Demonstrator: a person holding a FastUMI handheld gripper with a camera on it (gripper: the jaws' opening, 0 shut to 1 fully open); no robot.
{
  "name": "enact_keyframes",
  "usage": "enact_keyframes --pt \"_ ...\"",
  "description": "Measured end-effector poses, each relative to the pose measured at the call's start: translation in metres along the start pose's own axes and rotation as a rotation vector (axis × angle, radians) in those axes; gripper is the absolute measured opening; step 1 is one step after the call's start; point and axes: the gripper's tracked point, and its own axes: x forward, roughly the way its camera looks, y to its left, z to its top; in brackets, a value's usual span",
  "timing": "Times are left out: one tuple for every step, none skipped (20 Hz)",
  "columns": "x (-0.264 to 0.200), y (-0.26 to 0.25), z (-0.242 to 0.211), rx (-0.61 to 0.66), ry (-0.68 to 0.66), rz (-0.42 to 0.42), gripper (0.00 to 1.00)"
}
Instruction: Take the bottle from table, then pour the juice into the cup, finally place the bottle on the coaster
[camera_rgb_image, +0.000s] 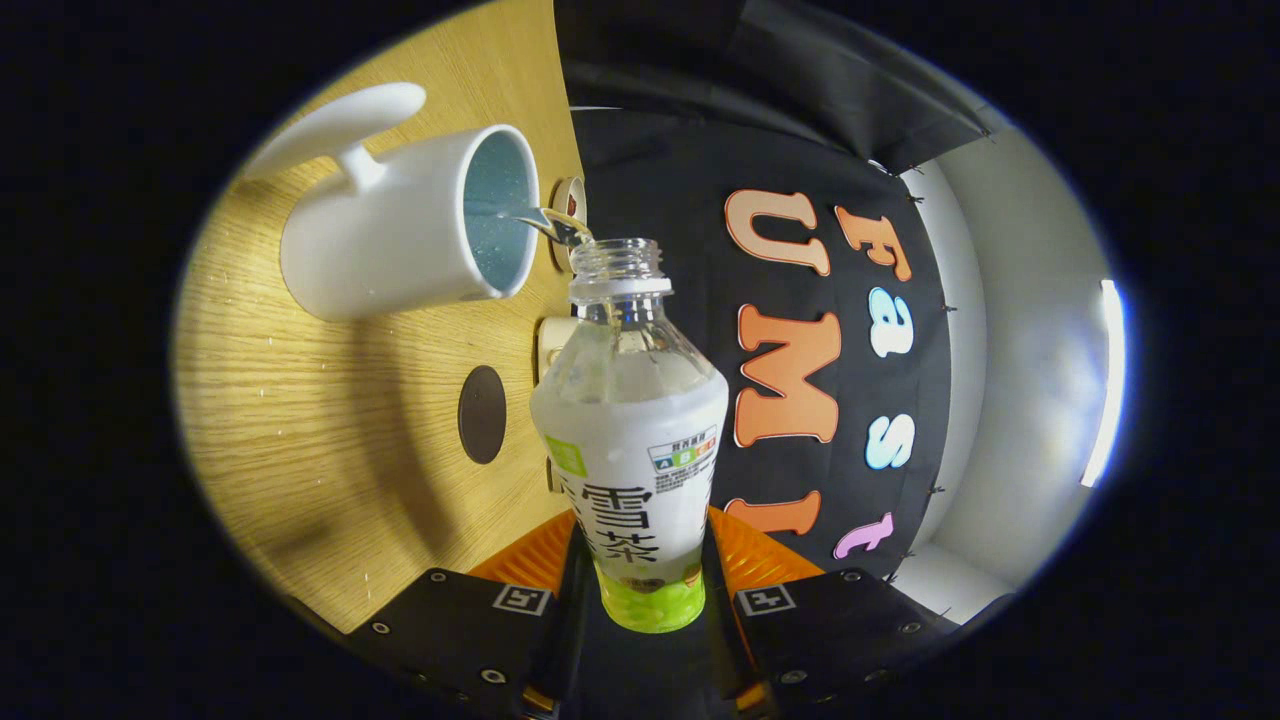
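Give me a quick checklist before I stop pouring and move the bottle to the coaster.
1. Grip: gripper has both orange fingers pressed on the bottle. Ok.
2. Stream: liquid runs from the bottle mouth into the cup, none seen on the table. Ok.
3. Cup: sits steady on the table, opening facing the bottle mouth. Ok.
4. Liquid left in the bottle: the label hides it. Cannot tell.
5. Coaster: dark round disc on the table beside the cup, nothing on it. Ok.
6. Cap: bottle mouth is open, so tip it upright before travelling. Not ok yet.
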Motion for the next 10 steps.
enact_keyframes --pt "0.0007 -0.0008 0.0008 -0.004 -0.002 -0.005 0.53" --pt "0.0012 -0.0005 0.0002 -0.006 -0.002 -0.008 0.53" --pt "0.0023 -0.0004 -0.0005 -0.007 -0.003 -0.007 0.53" --pt "0.0024 -0.0018 0.0012 -0.009 -0.004 -0.008 0.53" --pt "0.0031 -0.0012 0.0004 -0.014 -0.005 -0.010 0.53" --pt "0.0035 -0.0022 0.0004 -0.022 -0.006 -0.015 0.53" --pt "0.0043 -0.0033 0.0003 -0.031 -0.008 -0.021 0.53" --pt "0.0046 -0.0035 0.0001 -0.037 -0.010 -0.027 0.53" --pt "0.0058 -0.0047 -0.0003 -0.040 -0.013 -0.031 0.53" --pt "0.0062 -0.0046 -0.0002 -0.043 -0.013 -0.030 0.53"
